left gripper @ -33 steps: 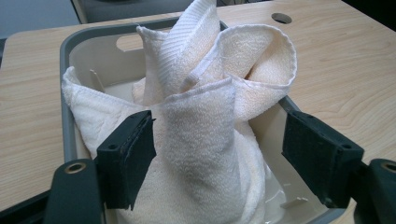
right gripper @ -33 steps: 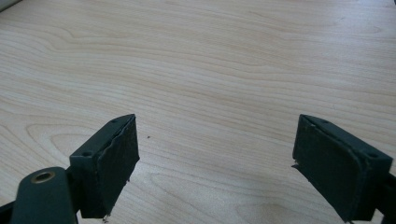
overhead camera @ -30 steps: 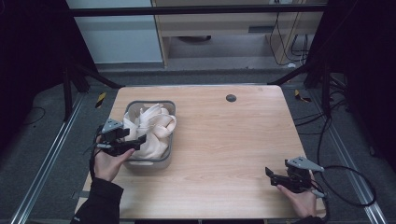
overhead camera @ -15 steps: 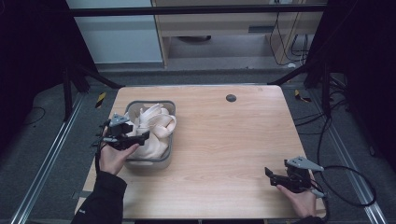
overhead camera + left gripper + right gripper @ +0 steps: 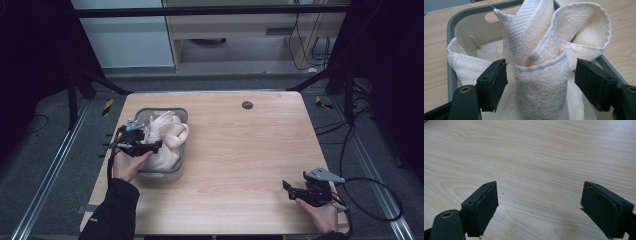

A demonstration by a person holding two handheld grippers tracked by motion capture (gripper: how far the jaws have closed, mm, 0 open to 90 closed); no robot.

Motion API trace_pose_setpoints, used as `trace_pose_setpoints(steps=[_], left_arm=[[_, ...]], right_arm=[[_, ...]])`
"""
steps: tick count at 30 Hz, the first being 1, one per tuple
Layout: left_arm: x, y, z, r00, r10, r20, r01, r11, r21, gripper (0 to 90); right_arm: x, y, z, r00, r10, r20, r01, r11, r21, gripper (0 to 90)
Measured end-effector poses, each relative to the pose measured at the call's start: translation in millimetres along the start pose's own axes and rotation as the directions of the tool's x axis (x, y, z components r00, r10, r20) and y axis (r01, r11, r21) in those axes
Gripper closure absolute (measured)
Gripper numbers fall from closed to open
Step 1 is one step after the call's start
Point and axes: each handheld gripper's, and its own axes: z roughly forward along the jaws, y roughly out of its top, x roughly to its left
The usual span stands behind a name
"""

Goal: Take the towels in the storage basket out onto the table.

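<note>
Left gripper (image 5: 540, 82), jaws wide, straddles a raised fold of the cream towels (image 5: 541, 82) heaped in the grey bin (image 5: 181, 165) at the table's left. Right gripper (image 5: 539, 207) idles wide over bare wood. I judge a close here could drag several tangled towels.

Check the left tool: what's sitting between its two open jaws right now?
A rolled fold of the cream towel stands between the jaws of the left tool, touching neither, over the grey bin. The left gripper view shows this.
</note>
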Motion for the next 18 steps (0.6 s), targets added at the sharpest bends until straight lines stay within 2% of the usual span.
trace_pose_setpoints(steps=[8, 15, 18], left_arm=[[3.1, -3.5, 7.7, 1.0000, -0.009, -0.003, 0.009, 0.9996, 0.026, 28.3], [3.8, -4.3, 15.6, 0.9999, 0.001, -0.014, -0.001, 0.9985, 0.055, 31.3], [4.6, -4.5, 18.0, 0.9999, -0.001, -0.013, 0.002, 0.9981, 0.062, 35.7]], right_arm=[[0.9, 0.0, 0.5, 1.0000, 0.005, -0.005, -0.005, 1.000, 0.007, 14.3], [0.6, 0.1, 0.2, 0.9999, 0.007, -0.009, -0.007, 1.000, 0.004, 14.3], [0.7, 0.0, 0.5, 0.9999, 0.007, -0.012, -0.007, 1.000, 0.008, 14.1]])
